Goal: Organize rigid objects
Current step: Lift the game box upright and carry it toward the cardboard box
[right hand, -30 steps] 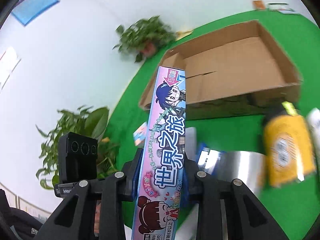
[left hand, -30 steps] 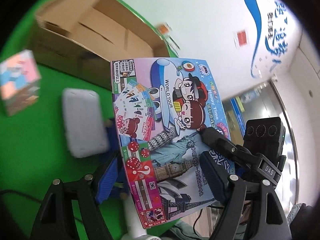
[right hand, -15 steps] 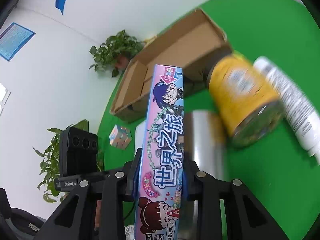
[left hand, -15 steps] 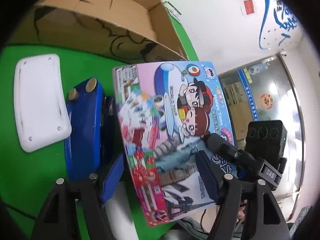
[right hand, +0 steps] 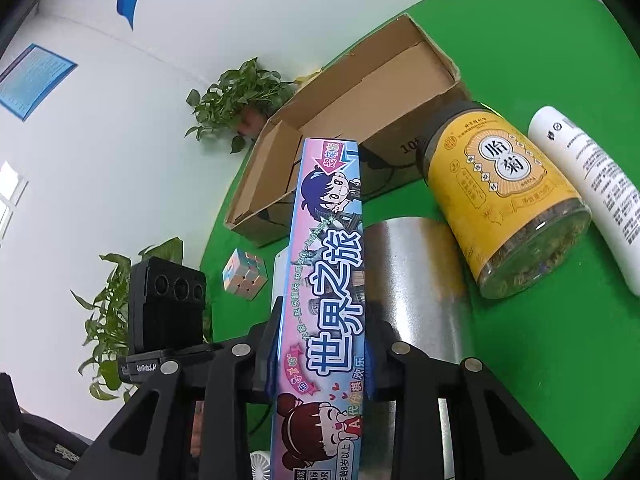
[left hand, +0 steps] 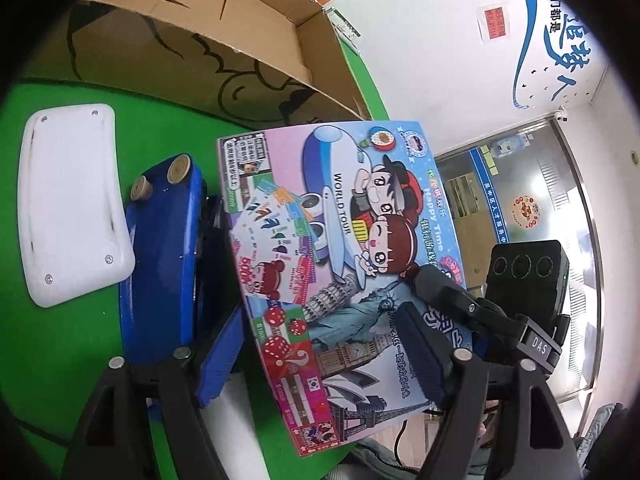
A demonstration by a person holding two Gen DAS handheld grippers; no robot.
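Note:
A colourful board game box (right hand: 324, 280) stands on edge in my right gripper (right hand: 320, 320), whose pads are shut on its thin sides. In the left wrist view its printed face (left hand: 340, 240) fills the middle. My left gripper (left hand: 320, 320) sits close in front of it with its jaws opening; the box's lower part shows between the fingers, and neither pad visibly presses on it. An open cardboard carton (right hand: 360, 92) lies behind on the green table (right hand: 540, 360); the left wrist view shows it as the carton (left hand: 200, 40) at the top.
A yellow-labelled jar (right hand: 504, 196) and a white bottle (right hand: 592, 192) lie right of the carton. A silver tin (right hand: 416, 280) sits just behind the box, a puzzle cube (right hand: 244, 274) to its left. A white plastic piece (left hand: 68, 200) and a blue toy (left hand: 160, 260) lie beside my left fingers.
The right wrist view swung and rolled, so the jar and bottle now lie steady at right. The left view tipped down toward the white piece and blue toy. The box stayed gripped.

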